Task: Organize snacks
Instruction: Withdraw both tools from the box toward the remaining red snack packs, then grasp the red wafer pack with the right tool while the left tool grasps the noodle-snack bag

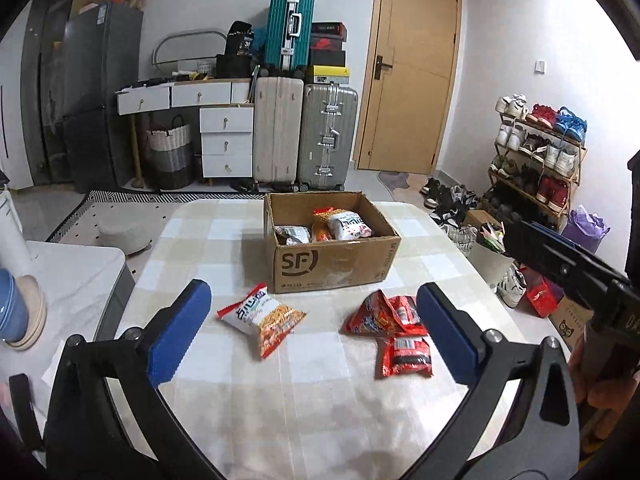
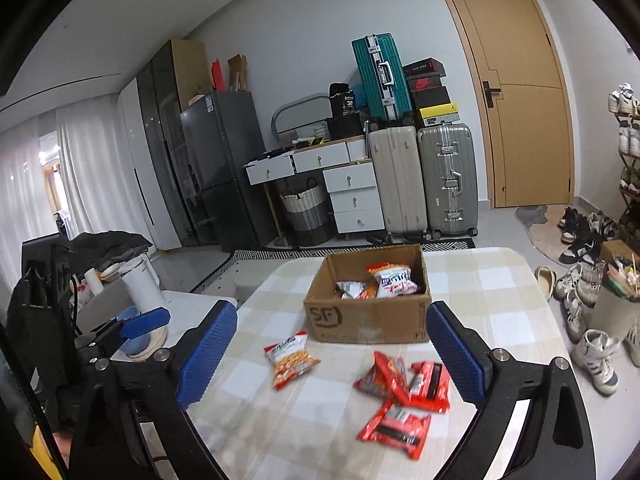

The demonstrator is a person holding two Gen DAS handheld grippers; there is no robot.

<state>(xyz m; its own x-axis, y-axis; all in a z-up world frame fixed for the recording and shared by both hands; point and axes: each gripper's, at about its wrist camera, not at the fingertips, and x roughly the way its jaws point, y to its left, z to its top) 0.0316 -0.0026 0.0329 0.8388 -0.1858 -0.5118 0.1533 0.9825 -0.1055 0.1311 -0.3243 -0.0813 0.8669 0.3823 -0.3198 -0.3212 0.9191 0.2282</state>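
Note:
An open cardboard box (image 1: 332, 268) (image 2: 368, 322) stands mid-table on the checked cloth (image 1: 320, 408) and holds several snack packets (image 1: 344, 222) (image 2: 390, 280). In front of it lie an orange-and-white noodle packet (image 1: 262, 318) (image 2: 290, 360) and, to its right, three red packets (image 1: 384, 314) (image 2: 400, 396), partly overlapping. My left gripper (image 1: 314, 334) hovers open above the near table, with nothing between its blue pads (image 1: 180, 332). My right gripper (image 2: 332, 356) is open too, short of the packets and holding nothing.
A low side table at the left carries a blue bowl on plates (image 1: 16, 316) and a white kettle (image 2: 142, 284). Shoes (image 2: 592, 356) and a bin (image 2: 616, 312) crowd the floor to the right. Suitcases (image 1: 304, 136) and a door (image 1: 408, 80) stand behind.

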